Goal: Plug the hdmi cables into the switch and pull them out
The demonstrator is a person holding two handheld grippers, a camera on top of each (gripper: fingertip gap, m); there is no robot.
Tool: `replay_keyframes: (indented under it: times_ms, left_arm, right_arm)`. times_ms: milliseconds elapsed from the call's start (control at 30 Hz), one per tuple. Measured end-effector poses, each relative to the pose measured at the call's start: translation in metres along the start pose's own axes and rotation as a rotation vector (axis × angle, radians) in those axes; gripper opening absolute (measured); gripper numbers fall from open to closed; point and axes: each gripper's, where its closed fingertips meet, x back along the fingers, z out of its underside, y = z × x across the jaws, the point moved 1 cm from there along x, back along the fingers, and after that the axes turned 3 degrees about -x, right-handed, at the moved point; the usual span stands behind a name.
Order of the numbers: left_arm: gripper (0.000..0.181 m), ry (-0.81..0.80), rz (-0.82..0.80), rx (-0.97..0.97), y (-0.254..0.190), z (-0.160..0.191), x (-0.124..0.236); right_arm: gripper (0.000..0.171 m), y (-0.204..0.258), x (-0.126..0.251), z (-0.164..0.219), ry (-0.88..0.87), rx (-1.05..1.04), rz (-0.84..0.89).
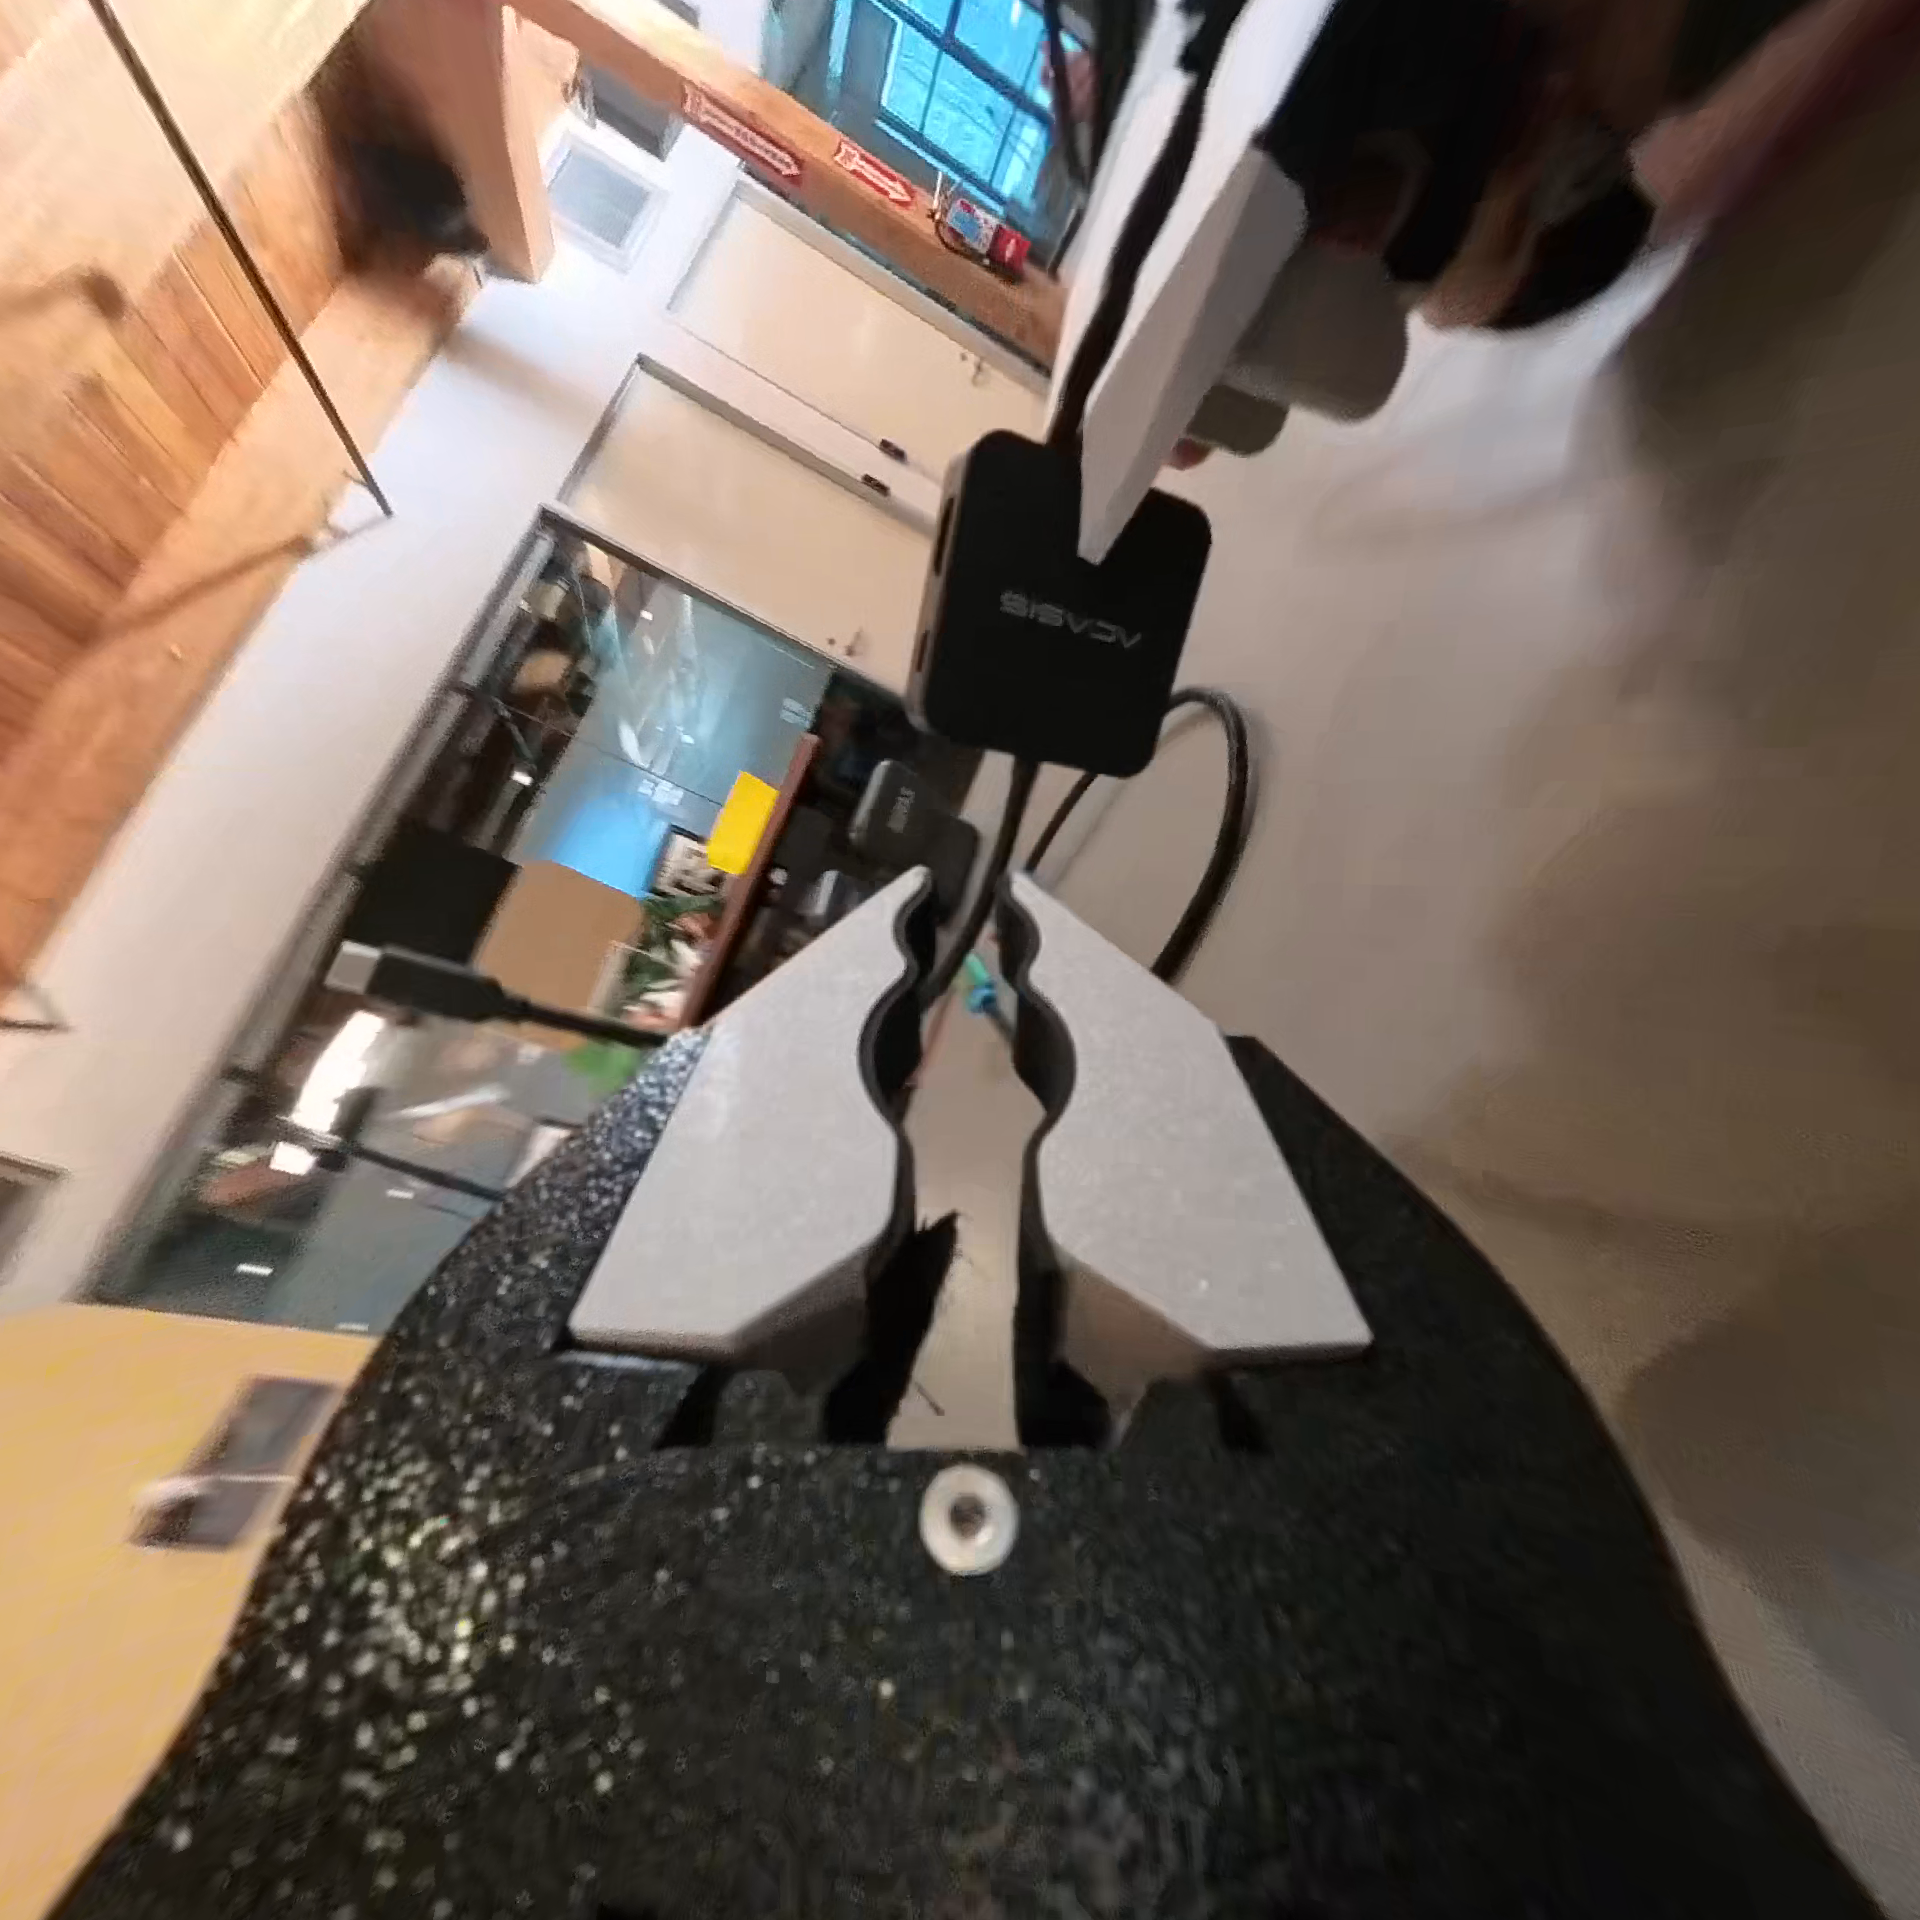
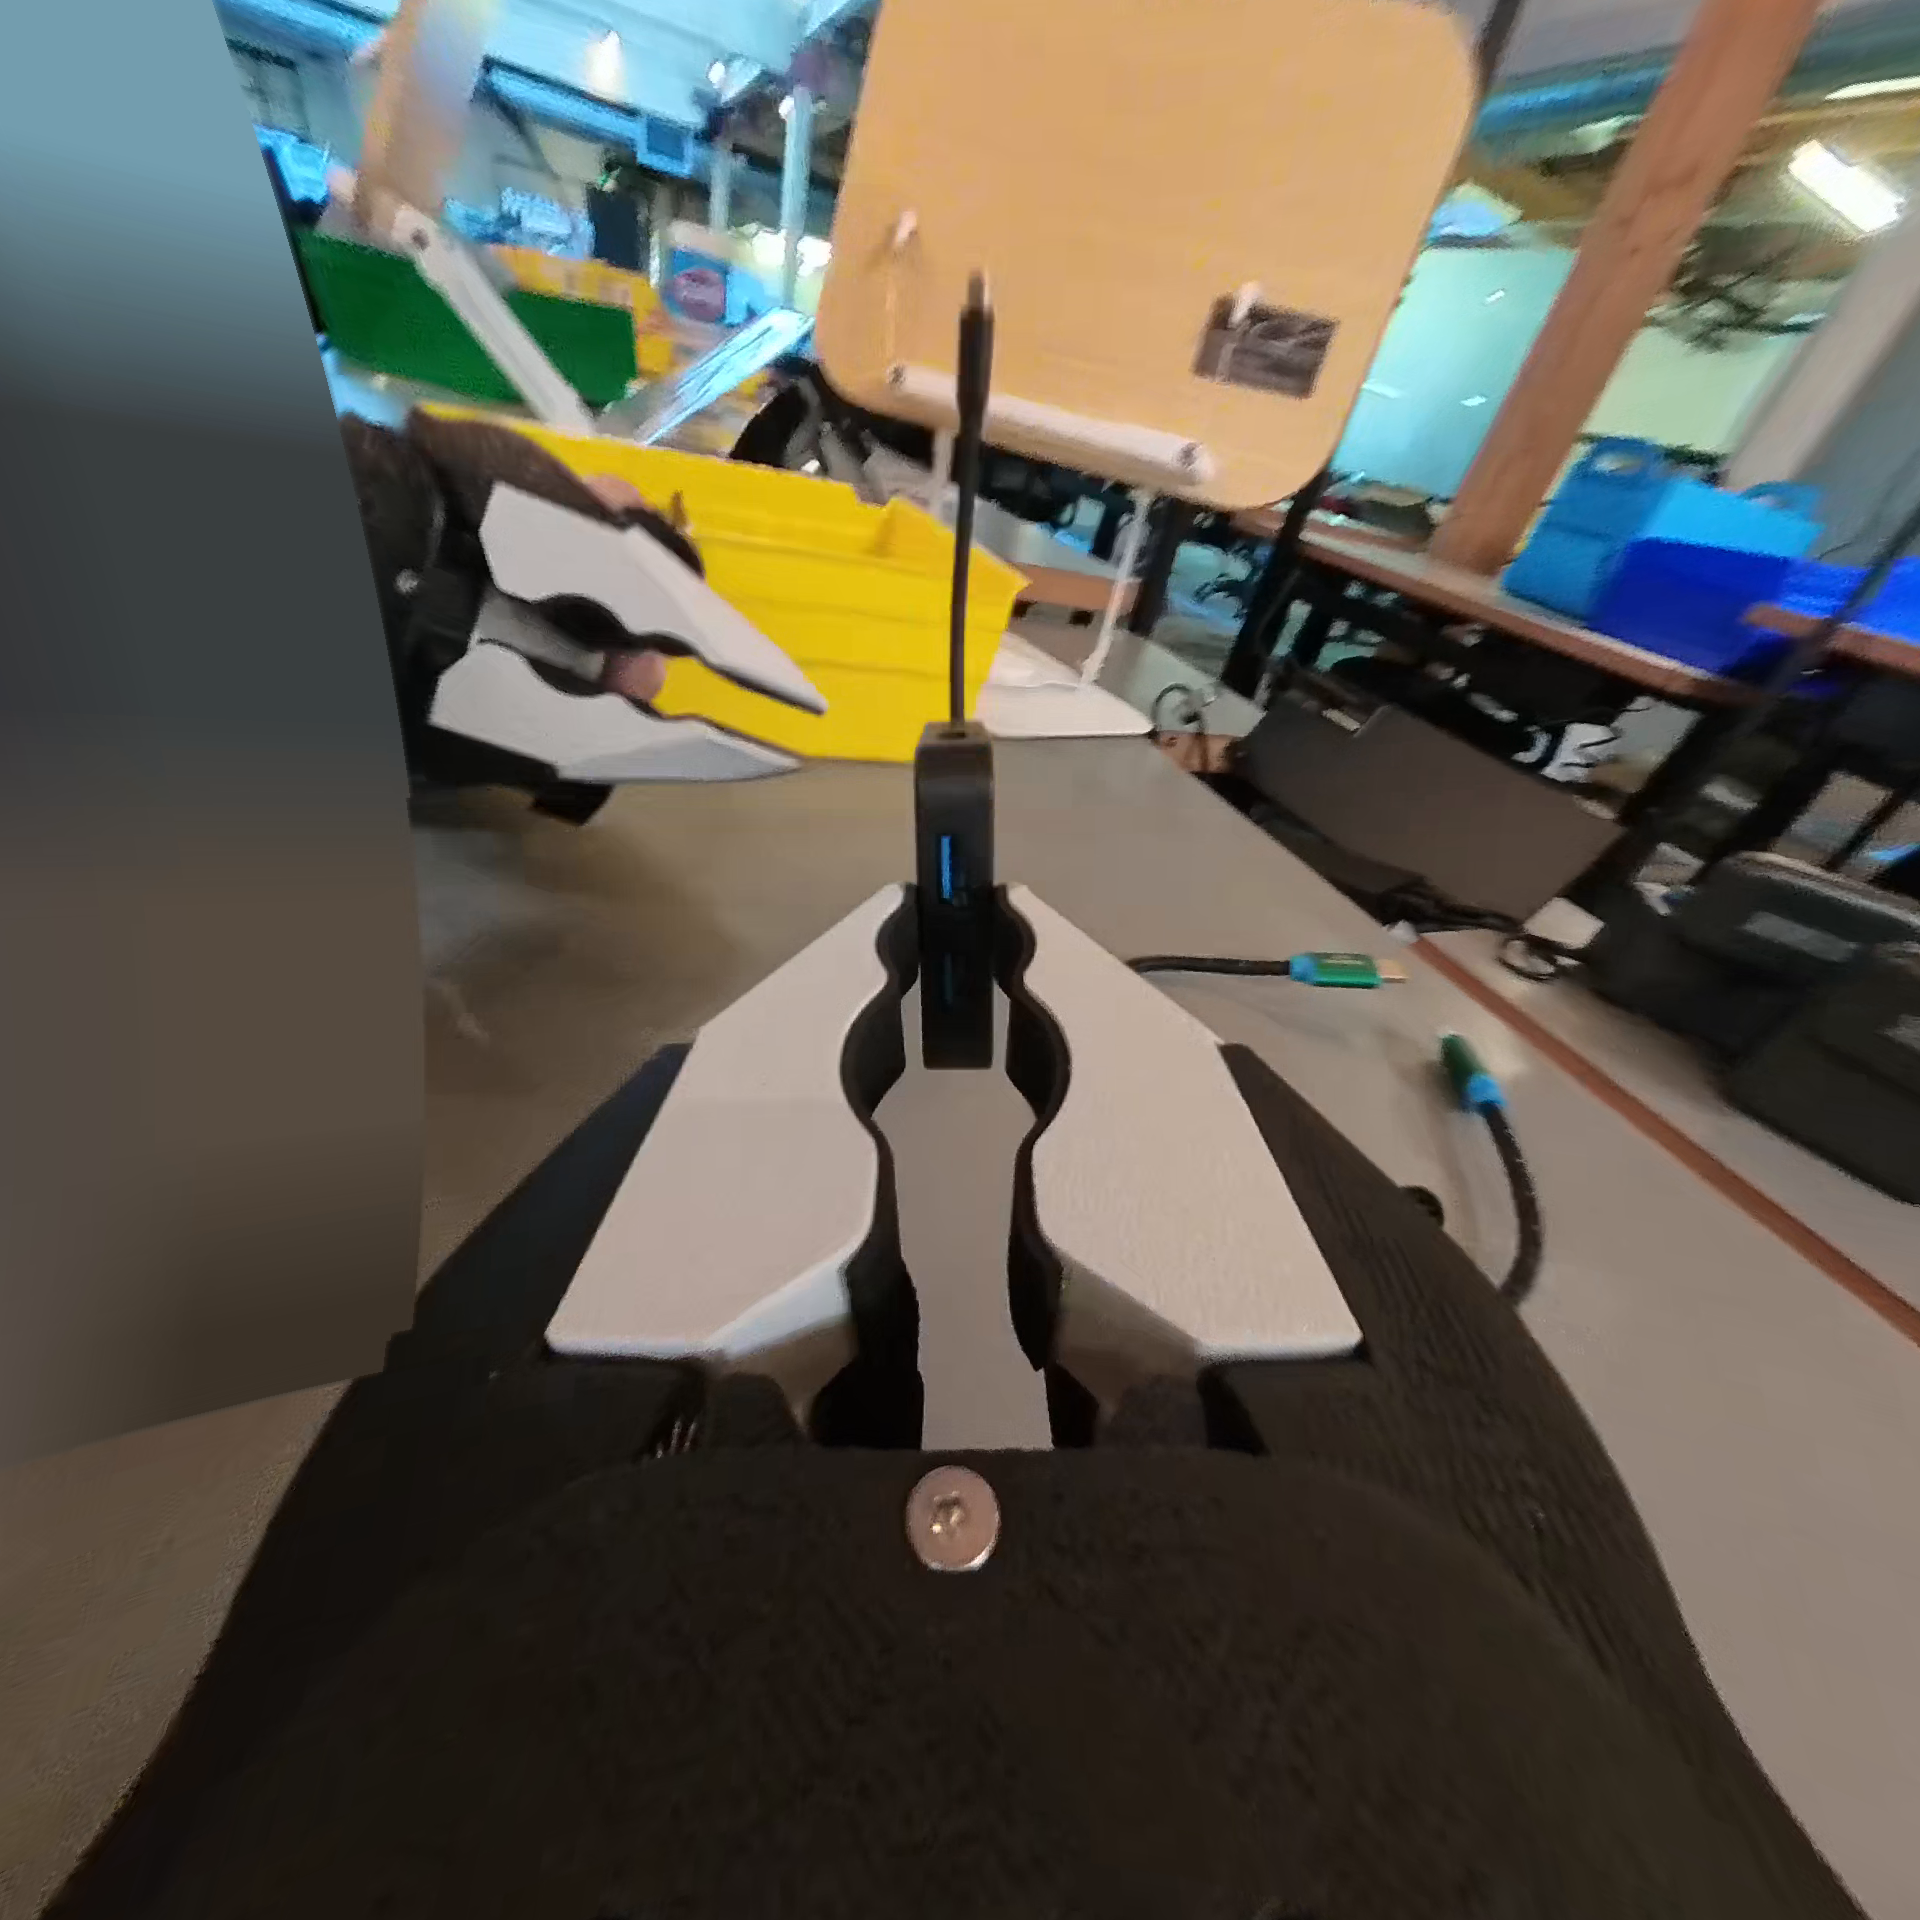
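Observation:
My right gripper (image 2: 956, 894) is shut on the black switch (image 2: 956, 790), which it holds on edge above the table with its blue ports facing the camera. The switch's own thin cable (image 2: 966, 499) sticks up from it. In the left wrist view the switch (image 1: 1060, 623) hangs from one right finger (image 1: 1164, 395). My left gripper (image 1: 969, 883) is empty, its jaws a narrow gap apart, just off the switch; it also shows in the right wrist view (image 2: 805, 738). Two HDMI plugs (image 2: 1340, 971) (image 2: 1465, 1070) lie unplugged on the table (image 2: 1143, 831).
Yellow bins (image 2: 831, 582) stand behind the left gripper. A wooden board on a stand (image 2: 1143, 208) rises at the back. Blue bins (image 2: 1683, 571) sit on a far table. The table's right edge (image 2: 1662, 1122) has black cases below. A black cable loop (image 1: 1226, 831) lies beyond the switch.

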Motion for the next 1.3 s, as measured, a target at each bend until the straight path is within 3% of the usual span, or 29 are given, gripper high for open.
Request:
replay_keyframes:
  times_ms: [167, 300, 333, 467, 567, 767, 1167, 1300]
  left_arm:
    - [0.007, -0.120, 0.189, 0.494, -0.006, -0.017, 0.000]
    - [0.000, -0.159, 0.322, 0.633, -0.017, -0.030, 0.001]
    - [0.004, -0.161, 0.366, 0.682, -0.020, -0.032, 0.001]
    - [0.051, -0.185, 0.470, 0.942, -0.024, -0.041, -0.003]
    - [0.052, -0.281, 0.496, 1.067, -0.018, -0.049, 0.000]
    - [0.018, -0.405, 0.474, 1.044, -0.009, -0.054, 0.009]
    - [0.016, -0.323, 0.470, 0.918, -0.019, -0.045, 0.005]
    - [0.016, -0.202, 0.462, 0.875, -0.026, -0.035, -0.003]
  right_arm:
    - [0.011, -0.003, 0.004, -0.025, -0.155, -0.094, 0.007]
    - [0.011, 0.010, 0.000, -0.044, -0.294, -0.228, -0.090]
    - [0.011, 0.013, -0.001, -0.047, -0.317, -0.250, -0.108]
    - [0.011, 0.025, -0.001, -0.059, -0.391, -0.328, -0.202]
    - [0.011, 0.036, -0.002, -0.061, -0.396, -0.353, -0.280]
    - [0.011, 0.047, -0.001, -0.056, -0.343, -0.325, -0.354]
    - [0.011, 0.049, 0.004, -0.026, -0.117, -0.187, -0.358]
    - [0.014, 0.040, 0.002, -0.014, -0.041, -0.142, -0.289]
